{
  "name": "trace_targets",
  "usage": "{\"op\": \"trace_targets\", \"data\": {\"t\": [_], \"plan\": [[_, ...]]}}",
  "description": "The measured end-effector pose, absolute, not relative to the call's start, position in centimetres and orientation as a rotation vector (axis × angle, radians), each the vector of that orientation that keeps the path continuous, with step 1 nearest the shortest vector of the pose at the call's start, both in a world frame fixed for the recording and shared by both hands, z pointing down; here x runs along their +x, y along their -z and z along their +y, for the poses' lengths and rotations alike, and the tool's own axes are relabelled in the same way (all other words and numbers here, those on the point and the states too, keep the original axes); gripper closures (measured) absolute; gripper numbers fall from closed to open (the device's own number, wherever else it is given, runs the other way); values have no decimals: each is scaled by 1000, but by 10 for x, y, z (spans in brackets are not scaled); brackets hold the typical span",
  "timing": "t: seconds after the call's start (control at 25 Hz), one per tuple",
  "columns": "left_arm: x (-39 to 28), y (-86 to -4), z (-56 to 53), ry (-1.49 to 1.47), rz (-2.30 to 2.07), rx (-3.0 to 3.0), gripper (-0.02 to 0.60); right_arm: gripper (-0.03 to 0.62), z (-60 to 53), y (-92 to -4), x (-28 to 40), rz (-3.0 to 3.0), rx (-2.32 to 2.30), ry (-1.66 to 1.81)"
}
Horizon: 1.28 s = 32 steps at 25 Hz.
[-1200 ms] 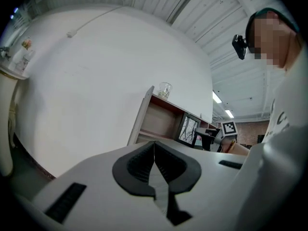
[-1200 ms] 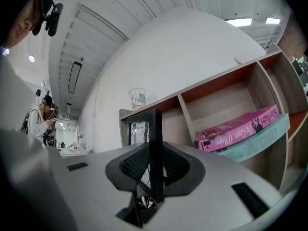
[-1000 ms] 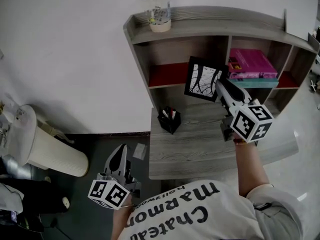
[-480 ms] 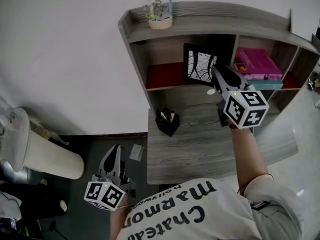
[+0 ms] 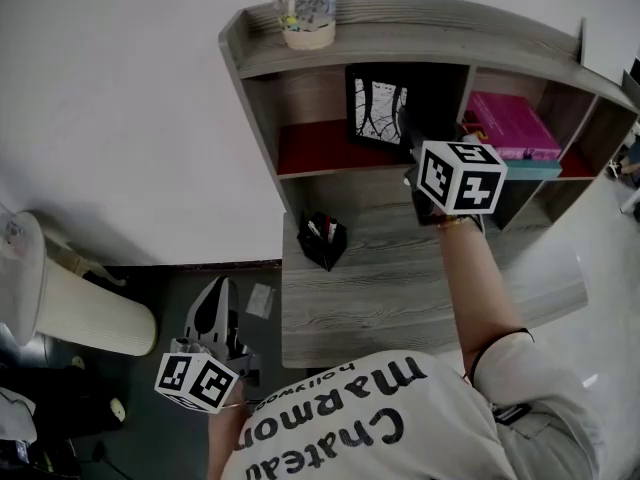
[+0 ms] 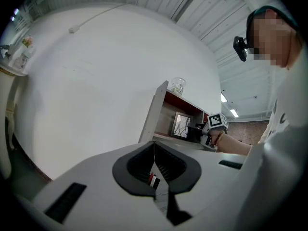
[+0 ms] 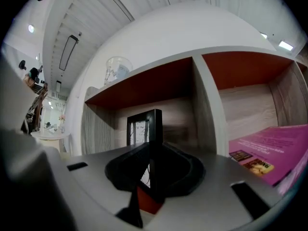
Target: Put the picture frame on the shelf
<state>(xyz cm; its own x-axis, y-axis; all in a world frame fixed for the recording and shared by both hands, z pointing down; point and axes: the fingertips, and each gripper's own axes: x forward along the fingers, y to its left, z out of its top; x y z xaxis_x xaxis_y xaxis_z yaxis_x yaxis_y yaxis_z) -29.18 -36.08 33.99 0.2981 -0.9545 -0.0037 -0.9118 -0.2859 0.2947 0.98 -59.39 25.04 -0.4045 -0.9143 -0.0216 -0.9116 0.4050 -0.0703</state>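
The black picture frame (image 5: pixel 375 108) with a white branch-like print stands upright in the mouth of the shelf's (image 5: pixel 400 38) left compartment, over its red floor. My right gripper (image 5: pixel 408 138) is shut on the frame's right edge, and I cannot tell whether the frame rests on the floor. In the right gripper view the frame (image 7: pixel 139 129) rises edge-on between the jaws of the right gripper (image 7: pixel 155 148). My left gripper (image 5: pixel 215 298) hangs low at the left, off the desk, shut with nothing in it. Its own view shows the left gripper (image 6: pixel 154 148) closed and the frame (image 6: pixel 181 124) far off.
Pink books (image 5: pixel 515 125) lie in the right compartment. A glass jar (image 5: pixel 305 13) stands on the shelf top. A black pen holder (image 5: pixel 322 240) sits on the grey wooden desk (image 5: pixel 400 298). A white round stand (image 5: pixel 70 298) is on the floor at the left.
My right gripper has carried the frame up and to the left, from in front of the divider into the left compartment. The left gripper has barely moved.
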Motion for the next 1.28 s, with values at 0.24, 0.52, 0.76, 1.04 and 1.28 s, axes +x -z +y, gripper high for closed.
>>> {"op": "trace_targets", "data": {"t": [0.24, 0.52, 0.76, 1.04, 1.28], "plan": [[-293, -344, -364, 266, -1689, 2325, 565, 505, -619, -251, 3, 2601, -1726, 132], [-289, -346, -366, 262, -1661, 2346, 565, 503, -641, -248, 2, 2622, -1753, 166], [-293, -351, -360, 292, -1669, 2331, 564, 502, -646, -245, 3, 2623, -1814, 152], [-289, -350, -349, 295, -1669, 2342, 565, 502, -649, -243, 4, 2590, -1840, 146], [-297, -355, -342, 298, -1696, 2304, 564, 500, -654, -244, 6, 2559, -1858, 161]]}}
